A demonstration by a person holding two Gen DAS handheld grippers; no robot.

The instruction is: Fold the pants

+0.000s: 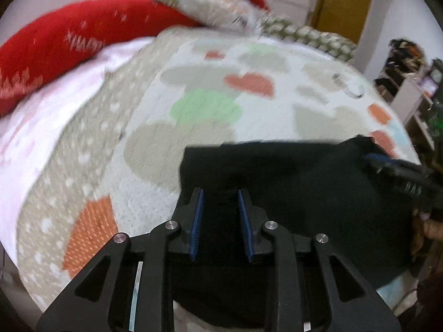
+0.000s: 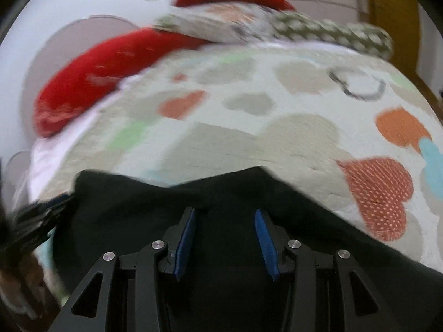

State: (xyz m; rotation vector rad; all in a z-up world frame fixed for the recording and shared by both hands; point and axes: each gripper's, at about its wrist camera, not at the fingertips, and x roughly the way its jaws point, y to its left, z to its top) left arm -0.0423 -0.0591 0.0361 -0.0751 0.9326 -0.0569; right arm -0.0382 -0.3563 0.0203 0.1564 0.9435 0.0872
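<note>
Directly beneath both tools (image 1: 220, 191) (image 2: 225, 210), black pants (image 1: 290, 171)

The pants (image 1: 290, 182) lie on the bed (image 1: 210, 55), on its near part. Pillows (image 1: 83, 36) lie behind them at the far edge. Shelves (image 1: 409, 91) stand to the bed's right.

White lettering runs across the red pillow (image 1: 69, 41) at ten o'clock, too blurred to read; nothing else carries text.
</note>
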